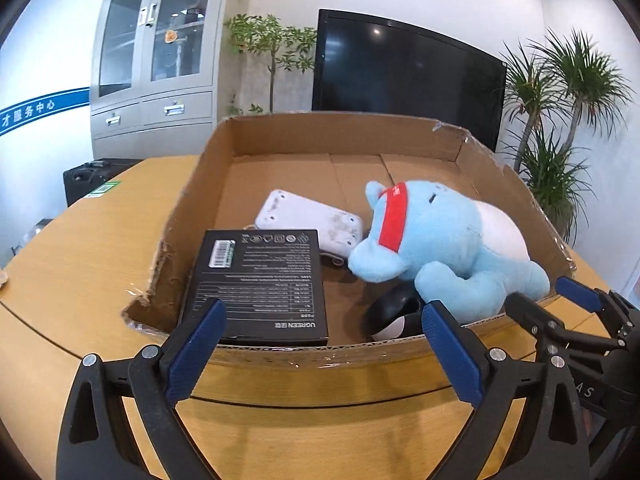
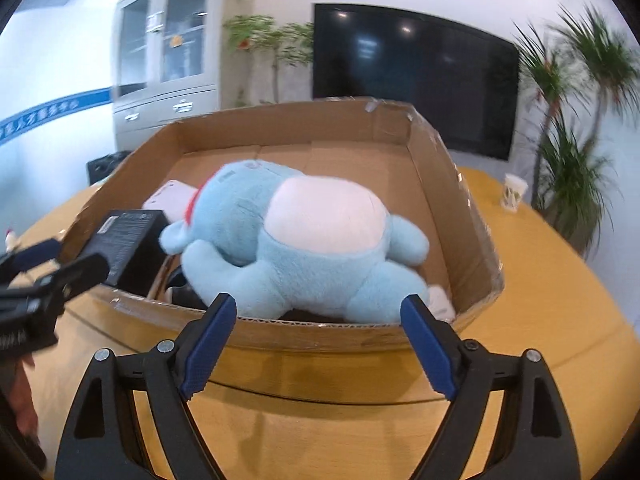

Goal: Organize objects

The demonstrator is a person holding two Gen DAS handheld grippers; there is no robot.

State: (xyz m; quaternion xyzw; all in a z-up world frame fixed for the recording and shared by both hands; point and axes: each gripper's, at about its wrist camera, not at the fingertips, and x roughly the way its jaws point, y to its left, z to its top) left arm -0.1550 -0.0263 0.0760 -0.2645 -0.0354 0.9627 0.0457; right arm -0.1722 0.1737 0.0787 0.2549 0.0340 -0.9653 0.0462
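— That blue plush toy (image 2: 304, 240) lying in the cardboard box (image 1: 316, 360) looks soft and light; it'll squash under any grip. I'd take it by a leg or the body.

— And the black carton (image 1: 260, 288) beside it?

— Stiff, flat, probably slick (grab it across the edges). Both the left gripper (image 1: 324, 328) and right gripper (image 2: 316, 320) stand wide open, holding nothing, just outside the near wall.

The cardboard box (image 1: 224, 184) is open-topped with bare floor at the back; blue plush (image 1: 444, 240) and black carton (image 1: 260, 284) crowd its front.
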